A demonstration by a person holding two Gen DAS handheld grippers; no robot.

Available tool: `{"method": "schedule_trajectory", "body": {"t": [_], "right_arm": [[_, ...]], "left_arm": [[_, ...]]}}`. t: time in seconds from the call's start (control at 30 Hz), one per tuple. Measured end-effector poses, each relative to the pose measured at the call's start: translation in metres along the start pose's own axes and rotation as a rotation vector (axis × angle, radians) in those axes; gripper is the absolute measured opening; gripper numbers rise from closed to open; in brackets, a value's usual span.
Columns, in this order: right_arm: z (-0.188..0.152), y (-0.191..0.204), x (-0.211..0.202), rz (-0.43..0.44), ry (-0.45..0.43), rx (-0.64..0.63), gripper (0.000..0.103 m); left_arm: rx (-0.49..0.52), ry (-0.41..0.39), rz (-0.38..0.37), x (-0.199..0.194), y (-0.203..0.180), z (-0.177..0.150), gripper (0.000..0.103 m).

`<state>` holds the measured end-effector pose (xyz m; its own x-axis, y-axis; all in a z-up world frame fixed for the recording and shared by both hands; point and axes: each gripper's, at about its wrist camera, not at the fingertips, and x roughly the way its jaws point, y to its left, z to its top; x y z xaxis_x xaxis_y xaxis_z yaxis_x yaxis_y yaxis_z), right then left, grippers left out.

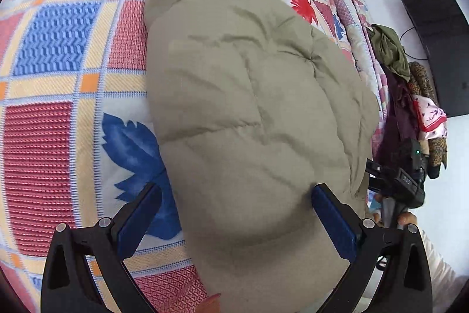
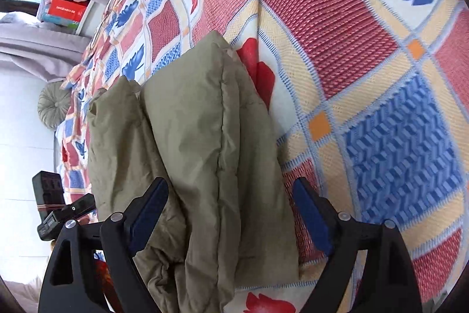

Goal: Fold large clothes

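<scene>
Hovering over khaki padded jacket point(image 1: 249, 107) lying folded on patterned bedspread point(image 1: 52, 137); left gripper point(image 1: 234, 213) and right gripper point(image 2: 230, 213) both spread, seemingly gripping nothing; next fold: pinch near-edge layers together, lift evenly.

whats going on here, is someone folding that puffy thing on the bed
Yes. A person with a gripper in each hand is folding a padded olive-tan garment on a bed covered by a red, blue and cream leaf-patterned blanket. The left gripper and right gripper both stand open over the bunched garment, neither clamping it.
</scene>
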<state>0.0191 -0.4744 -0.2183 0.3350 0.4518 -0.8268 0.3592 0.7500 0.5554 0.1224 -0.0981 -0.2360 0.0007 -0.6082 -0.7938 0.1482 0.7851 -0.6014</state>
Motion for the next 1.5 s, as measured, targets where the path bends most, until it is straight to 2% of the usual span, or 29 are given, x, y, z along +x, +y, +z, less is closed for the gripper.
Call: {"method": "schedule_trajectory", "body": {"t": [0.1,0.2,0.23,0.27,0.33,0.4,0.53,0.67,0.73,0.9,1.0,1.07,1.13,1.2,1.23,1.27,1.37,1.5], "right_arm": [[0.008,-0.004,0.018,0.073,0.034,0.016,0.089],[0.013,-0.002,0.028,0.187,0.055,0.035,0.09],[0.014,0.0,0.029,0.238,0.06,0.035,0.093],[0.015,0.003,0.029,0.282,0.06,0.034,0.103],[0.016,0.011,0.029,0.331,0.068,0.027,0.103],[0.018,0.018,0.031,0.308,0.09,-0.005,0.103],[0.021,0.041,0.043,0.202,0.147,-0.139,0.103],[0.025,0.06,0.064,0.101,0.204,-0.238,0.103],[0.03,0.06,0.076,0.086,0.22,-0.229,0.103],[0.038,0.044,0.091,0.136,0.226,-0.125,0.103],[0.034,0.043,0.092,0.133,0.207,-0.102,0.103],[0.032,0.044,0.09,0.132,0.203,-0.09,0.102],[0.031,0.048,0.087,0.14,0.207,-0.089,0.093],[0.03,0.055,0.082,0.176,0.203,-0.08,0.061],[0.03,0.061,0.079,0.183,0.194,-0.081,0.055],[0.029,0.067,0.077,0.181,0.186,-0.089,0.044],[0.028,0.092,0.073,0.17,0.164,-0.128,0.039],[0.032,0.128,0.072,0.221,0.142,-0.158,0.038]], "left_arm": [[-0.032,-0.001,-0.044,0.008,0.006,0.002,0.103],[-0.068,-0.008,-0.088,0.012,0.011,0.003,0.103],[-0.071,-0.009,-0.095,0.013,0.012,0.004,0.103],[-0.071,-0.009,-0.1,0.013,0.012,0.004,0.103],[-0.07,-0.004,-0.109,0.014,0.014,0.004,0.103],[-0.067,0.001,-0.117,0.014,0.017,0.005,0.103],[-0.061,0.011,-0.137,0.021,0.02,0.011,0.103],[-0.121,0.036,-0.188,0.039,0.03,0.021,0.103],[-0.126,0.039,-0.204,0.046,0.031,0.023,0.103],[-0.147,0.06,-0.249,0.061,0.025,0.026,0.103],[-0.135,0.061,-0.226,0.061,0.016,0.027,0.102],[-0.123,0.05,-0.216,0.057,0.01,0.027,0.096],[-0.098,0.033,-0.207,0.047,0.005,0.028,0.083],[-0.072,0.016,-0.21,0.034,0.001,0.028,0.075],[-0.062,0.008,-0.217,0.029,-0.001,0.03,0.072],[-0.051,-0.004,-0.224,0.022,-0.003,0.032,0.071],[-0.016,-0.05,-0.223,-0.002,-0.006,0.037,0.07],[0.007,-0.128,-0.22,-0.042,0.001,0.055,0.07]]}}
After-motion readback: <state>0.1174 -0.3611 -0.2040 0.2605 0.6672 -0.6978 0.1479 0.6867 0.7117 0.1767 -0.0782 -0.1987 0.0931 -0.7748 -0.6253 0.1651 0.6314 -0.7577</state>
